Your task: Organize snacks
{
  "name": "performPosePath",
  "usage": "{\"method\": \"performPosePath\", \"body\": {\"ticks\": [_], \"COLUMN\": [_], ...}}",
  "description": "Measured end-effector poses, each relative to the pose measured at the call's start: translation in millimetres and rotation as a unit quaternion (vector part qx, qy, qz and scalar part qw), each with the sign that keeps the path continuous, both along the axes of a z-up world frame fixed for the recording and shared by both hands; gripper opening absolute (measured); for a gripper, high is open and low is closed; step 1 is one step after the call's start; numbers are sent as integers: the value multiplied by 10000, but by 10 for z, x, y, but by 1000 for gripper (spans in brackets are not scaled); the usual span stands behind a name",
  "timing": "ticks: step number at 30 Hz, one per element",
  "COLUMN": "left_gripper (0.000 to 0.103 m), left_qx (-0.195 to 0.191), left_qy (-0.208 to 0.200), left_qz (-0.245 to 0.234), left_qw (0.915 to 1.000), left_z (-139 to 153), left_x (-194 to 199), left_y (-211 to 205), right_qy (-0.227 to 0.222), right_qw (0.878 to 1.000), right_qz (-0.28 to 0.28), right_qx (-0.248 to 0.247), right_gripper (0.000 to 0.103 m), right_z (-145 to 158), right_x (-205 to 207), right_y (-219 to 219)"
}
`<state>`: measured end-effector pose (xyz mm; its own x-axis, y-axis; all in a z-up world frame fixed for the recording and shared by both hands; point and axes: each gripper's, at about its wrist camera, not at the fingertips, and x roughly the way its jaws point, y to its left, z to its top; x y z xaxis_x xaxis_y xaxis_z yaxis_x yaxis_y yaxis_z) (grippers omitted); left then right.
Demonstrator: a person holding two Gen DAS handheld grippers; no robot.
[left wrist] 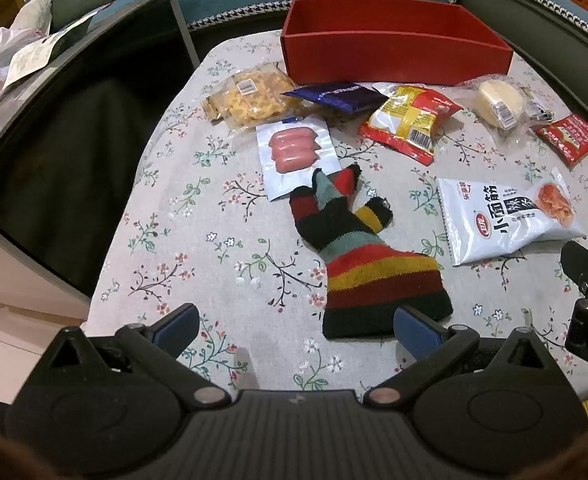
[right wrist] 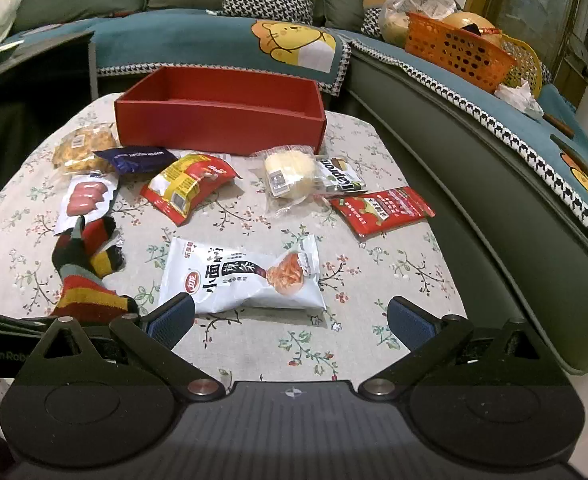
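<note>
Both tools [left wrist: 295, 330] [right wrist: 292, 318] spread, empty; striped glove [left wrist: 357, 248] overlaps sausage pack [left wrist: 295, 152] corner.

Table [right wrist: 254, 344] in a floral cloth, strewn with snacks around a red box [right wrist: 218, 128].

Before the box lie a yellow crisp bag [right wrist: 80, 148], navy packet [right wrist: 138, 159], sausage pack [right wrist: 84, 198], red-yellow bag [right wrist: 188, 186], pale bun [right wrist: 290, 172], red sachet [right wrist: 381, 210], white noodle-snack bag [right wrist: 246, 276] and what looks like a striped glove [right wrist: 86, 264].
</note>
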<state>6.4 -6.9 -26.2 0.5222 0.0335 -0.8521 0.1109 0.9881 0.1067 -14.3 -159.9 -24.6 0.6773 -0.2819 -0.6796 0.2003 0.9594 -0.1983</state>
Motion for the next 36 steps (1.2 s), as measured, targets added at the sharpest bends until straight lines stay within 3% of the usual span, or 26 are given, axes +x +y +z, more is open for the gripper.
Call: {"method": "performPosePath", "body": {"ticks": [16,30,33,36], "left_gripper": [103,103,103,103], "left_qx": [-51,-517,-338,-427], "left_qy": [39,176,137,153], "left_qz": [98,698,470,169], "left_qw": [9999,9961,9982,9988], "left_z": [-6,22,20,51], "left_x": [43,234,251,318], "left_y": [113,620,494,303], "right_qy": [81,213,202,166], "right_qw": [9999,9994,9992,9990], "right_qz": [-104,-45,-18,17], "right_qx": [64,251,359,414], "right_gripper": [103,103,103,103], "right_z": [-34,-44,-4,38], "right_x": [-4,-2,27,116], "right_y": [-121,-318,-381,-438]}}
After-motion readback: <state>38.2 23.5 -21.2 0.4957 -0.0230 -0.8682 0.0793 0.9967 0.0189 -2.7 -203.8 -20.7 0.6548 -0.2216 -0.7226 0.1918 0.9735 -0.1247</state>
